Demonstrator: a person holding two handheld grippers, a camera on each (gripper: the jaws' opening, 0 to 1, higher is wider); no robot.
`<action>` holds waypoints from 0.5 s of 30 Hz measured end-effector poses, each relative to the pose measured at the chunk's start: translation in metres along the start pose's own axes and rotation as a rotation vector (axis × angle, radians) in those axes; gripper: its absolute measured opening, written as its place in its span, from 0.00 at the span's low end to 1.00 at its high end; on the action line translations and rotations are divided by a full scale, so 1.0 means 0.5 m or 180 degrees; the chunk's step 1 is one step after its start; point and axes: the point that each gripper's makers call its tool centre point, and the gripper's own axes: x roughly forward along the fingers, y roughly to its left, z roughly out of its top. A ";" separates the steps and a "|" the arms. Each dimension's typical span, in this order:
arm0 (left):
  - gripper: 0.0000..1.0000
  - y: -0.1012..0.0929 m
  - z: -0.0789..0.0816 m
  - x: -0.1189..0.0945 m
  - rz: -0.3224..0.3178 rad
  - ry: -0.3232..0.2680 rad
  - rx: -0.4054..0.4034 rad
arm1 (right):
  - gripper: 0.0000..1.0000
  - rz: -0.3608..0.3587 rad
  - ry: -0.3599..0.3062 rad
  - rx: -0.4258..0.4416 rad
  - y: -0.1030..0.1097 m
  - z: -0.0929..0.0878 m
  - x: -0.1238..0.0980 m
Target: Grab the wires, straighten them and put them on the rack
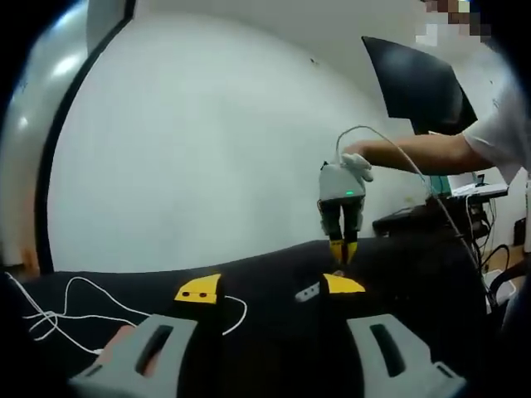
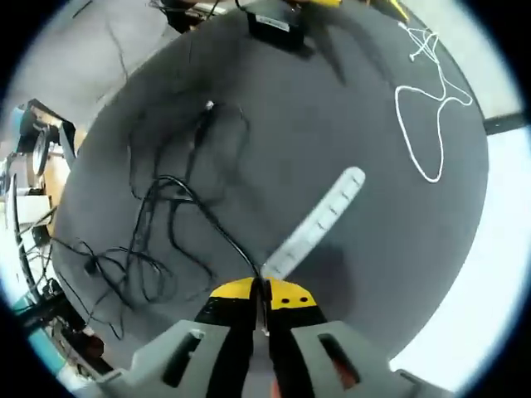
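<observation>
Right gripper (image 2: 264, 300) jaws pinching black wire (image 2: 195, 207) beside rack (image 2: 315, 224) for straightening; left gripper (image 1: 270, 288) jaws open, waiting.

One white wire (image 2: 431, 116); one rack (image 2: 317, 224); several black wires (image 2: 166, 224).

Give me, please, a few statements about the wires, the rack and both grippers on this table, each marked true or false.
1. The right gripper is shut on a black wire. True.
2. The white wire lies across the grey rack. False: it lies apart, on bare black table.
3. The left gripper is shut on the white wire. False: it is open, holding nothing.
4. Black wires lie tangled beside the rack. True.
</observation>
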 end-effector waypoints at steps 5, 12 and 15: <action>0.42 0.000 -0.002 -0.001 0.0013 0.0027 0.0009 | 0.05 0.0104 0.0302 -0.0002 -0.015 -0.018 0.020; 0.42 0.007 -0.002 -0.005 0.0031 0.0010 -0.0030 | 0.15 -0.0063 0.0313 0.0273 -0.048 -0.024 0.025; 0.41 0.007 0.002 -0.007 0.0035 -0.0025 -0.0066 | 0.15 -0.0439 0.0151 0.0365 -0.086 -0.007 -0.002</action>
